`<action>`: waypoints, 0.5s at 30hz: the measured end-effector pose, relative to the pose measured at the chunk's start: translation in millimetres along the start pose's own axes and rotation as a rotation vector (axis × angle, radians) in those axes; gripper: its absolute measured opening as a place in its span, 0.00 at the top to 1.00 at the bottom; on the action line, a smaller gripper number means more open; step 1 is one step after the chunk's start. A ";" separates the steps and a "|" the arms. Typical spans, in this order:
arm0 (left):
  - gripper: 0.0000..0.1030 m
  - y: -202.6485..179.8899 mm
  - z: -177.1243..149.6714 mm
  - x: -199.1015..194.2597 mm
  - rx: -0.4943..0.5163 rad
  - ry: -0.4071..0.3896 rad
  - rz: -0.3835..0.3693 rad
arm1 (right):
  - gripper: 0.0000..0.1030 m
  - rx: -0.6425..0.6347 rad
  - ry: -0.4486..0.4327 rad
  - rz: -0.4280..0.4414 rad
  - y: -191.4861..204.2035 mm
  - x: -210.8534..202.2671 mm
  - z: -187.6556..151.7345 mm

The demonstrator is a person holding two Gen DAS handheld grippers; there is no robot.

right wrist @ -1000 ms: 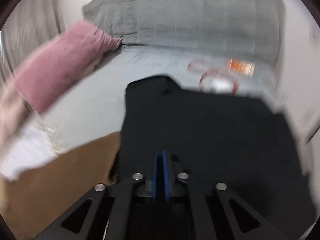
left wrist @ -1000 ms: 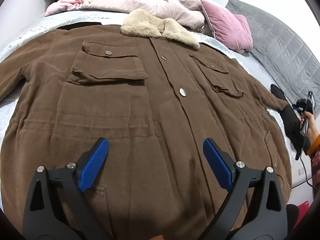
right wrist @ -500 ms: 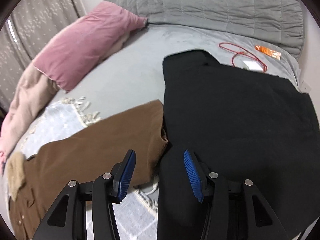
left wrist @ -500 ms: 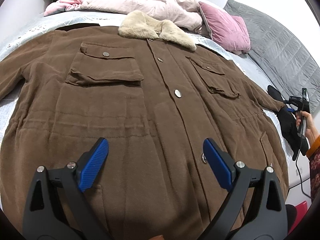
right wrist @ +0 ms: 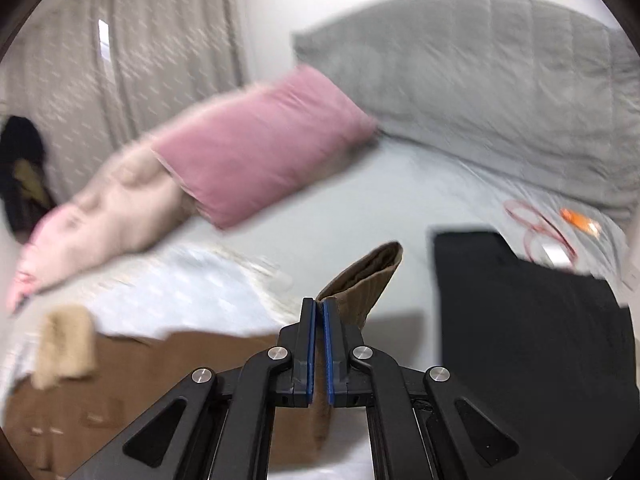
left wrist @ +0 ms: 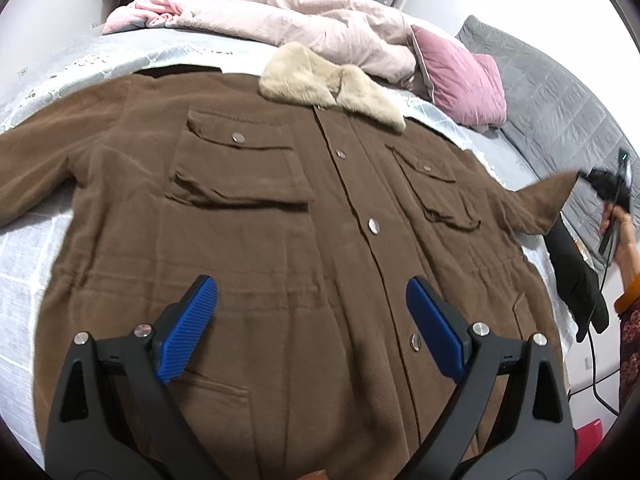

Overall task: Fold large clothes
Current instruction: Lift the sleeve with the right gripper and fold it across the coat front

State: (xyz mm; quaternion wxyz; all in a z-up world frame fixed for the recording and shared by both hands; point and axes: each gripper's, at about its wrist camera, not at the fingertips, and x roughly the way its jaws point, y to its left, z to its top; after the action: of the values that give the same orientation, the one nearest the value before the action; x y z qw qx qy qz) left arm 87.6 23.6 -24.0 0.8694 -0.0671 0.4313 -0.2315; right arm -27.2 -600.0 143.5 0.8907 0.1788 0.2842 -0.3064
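A large brown coat [left wrist: 280, 220] with a beige fur collar [left wrist: 328, 84] lies spread flat, front up, on the bed. My left gripper [left wrist: 312, 320] is open and hovers over the coat's lower front, touching nothing. My right gripper [right wrist: 318, 316] is shut on the cuff of the coat's right sleeve [right wrist: 368, 276] and holds it lifted off the bed. In the left wrist view the right gripper [left wrist: 600, 184] shows at the far right, with the sleeve [left wrist: 536, 204] stretched up to it.
A black garment [right wrist: 528, 332] lies on the bed right of the sleeve. A pink pillow [right wrist: 256, 148], a pale pink duvet [left wrist: 288, 20] and a grey quilt [right wrist: 480, 72] lie at the head. A red cable [right wrist: 536, 228] lies near the quilt.
My right gripper went from open above the sleeve end to shut on the cuff, and has lifted it. The left gripper stayed open and shifted slightly over the coat.
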 end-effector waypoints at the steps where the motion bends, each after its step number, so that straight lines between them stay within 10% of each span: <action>1: 0.07 1.2 1.5 -1.2 0.000 -0.003 -0.001 | 0.97 -0.010 -0.026 0.051 17.2 -16.2 8.1; 15: 0.07 21.7 19.2 -14.5 -0.028 -0.047 0.011 | 0.94 -0.295 -0.057 0.576 288.8 -140.6 -4.1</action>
State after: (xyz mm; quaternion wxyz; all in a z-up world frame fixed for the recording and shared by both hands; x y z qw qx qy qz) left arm 102.5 47.9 -8.6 0.8794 -0.0825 0.4145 -0.2191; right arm 66.6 -319.4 268.5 0.9647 0.1123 0.2384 -0.0021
